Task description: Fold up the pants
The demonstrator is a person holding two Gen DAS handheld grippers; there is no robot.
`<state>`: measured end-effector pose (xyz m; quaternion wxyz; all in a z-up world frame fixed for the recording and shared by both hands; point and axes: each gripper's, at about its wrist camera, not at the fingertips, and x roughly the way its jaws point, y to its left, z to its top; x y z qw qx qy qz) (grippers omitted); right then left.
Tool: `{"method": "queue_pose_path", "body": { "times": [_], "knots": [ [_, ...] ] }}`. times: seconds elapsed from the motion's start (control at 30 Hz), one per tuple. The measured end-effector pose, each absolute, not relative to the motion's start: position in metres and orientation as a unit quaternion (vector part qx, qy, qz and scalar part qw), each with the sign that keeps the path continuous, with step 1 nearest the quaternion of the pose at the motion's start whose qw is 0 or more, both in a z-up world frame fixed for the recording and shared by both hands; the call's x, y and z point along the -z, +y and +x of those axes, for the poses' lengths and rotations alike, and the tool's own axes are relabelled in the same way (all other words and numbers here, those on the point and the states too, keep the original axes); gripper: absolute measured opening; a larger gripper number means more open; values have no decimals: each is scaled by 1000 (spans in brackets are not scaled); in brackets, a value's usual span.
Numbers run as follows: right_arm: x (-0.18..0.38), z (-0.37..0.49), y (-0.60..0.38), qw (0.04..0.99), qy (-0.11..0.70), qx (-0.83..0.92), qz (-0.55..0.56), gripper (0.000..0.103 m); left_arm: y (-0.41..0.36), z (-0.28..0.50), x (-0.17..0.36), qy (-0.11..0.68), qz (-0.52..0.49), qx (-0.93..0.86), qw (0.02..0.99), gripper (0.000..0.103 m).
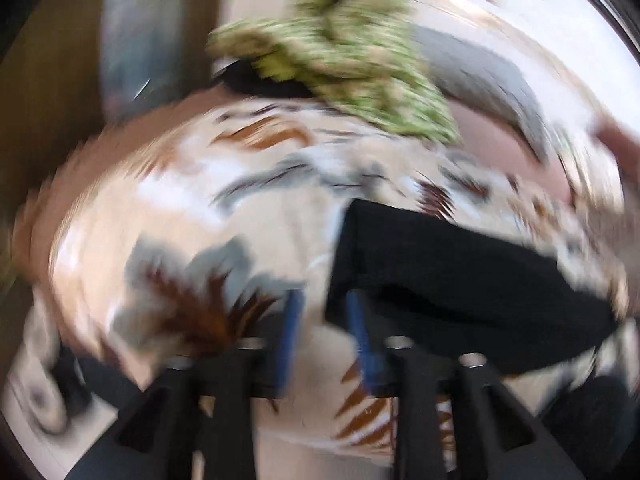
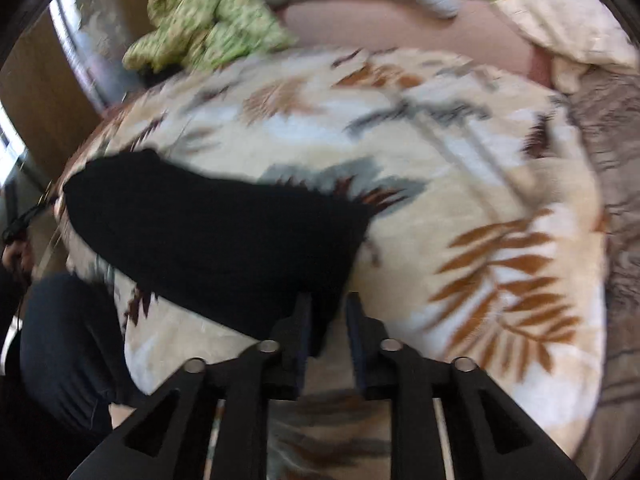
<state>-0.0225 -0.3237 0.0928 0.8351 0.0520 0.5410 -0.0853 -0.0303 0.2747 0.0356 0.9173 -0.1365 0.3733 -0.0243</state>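
Note:
The black pants (image 1: 460, 276) lie folded in a compact bundle on a leaf-patterned blanket (image 1: 200, 200). In the left wrist view, which is blurred by motion, my left gripper (image 1: 326, 308) is open just at the bundle's left edge, holding nothing. In the right wrist view the pants (image 2: 216, 232) stretch to the left, and my right gripper (image 2: 326, 308) is open with the bundle's near right corner between its fingers (image 2: 302, 320).
A green patterned cloth (image 2: 204, 16) lies crumpled at the far side of the bed, also seen in the left wrist view (image 1: 352, 60). A grey garment (image 1: 500, 76) and a cream pillow (image 2: 560, 20) lie beyond. A person's dark-trousered leg (image 2: 64, 344) is at the left.

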Motion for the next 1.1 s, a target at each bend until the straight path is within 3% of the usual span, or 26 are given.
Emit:
{"method": "queue_pose_path", "body": {
  "times": [0.13, 0.23, 0.43, 0.67, 0.7, 0.73, 0.83, 0.97, 1.1],
  "knots": [
    [-125, -36, -330, 872, 469, 109, 90, 46, 287, -47, -38, 382, -299, 57, 873, 39],
    [-139, -37, -329, 889, 429, 103, 123, 48, 284, -50, -33, 380, -418, 102, 819, 43],
    [-138, -26, -326, 893, 417, 98, 139, 48, 286, -32, -21, 379, -491, 94, 779, 43],
    [-137, -36, -325, 895, 402, 102, 166, 48, 286, -23, 1, 384, -511, 58, 767, 41],
    [-137, -38, -326, 894, 398, 101, 179, 48, 283, -20, 1, 383, -508, 58, 770, 32],
    [-134, -42, -327, 891, 393, 104, 200, 48, 278, -19, 2, 385, -503, 59, 771, 16],
    [-116, -54, -335, 866, 390, 101, 295, 50, 266, -13, 3, 394, -476, 57, 785, 7],
    [-84, -68, -351, 815, 363, 79, 446, 50, 259, -9, -3, 392, -453, 54, 799, 6],
    [-56, -71, -362, 764, 374, 93, 518, 50, 259, -3, 0, 395, -460, 55, 793, 7]
  ]
}}
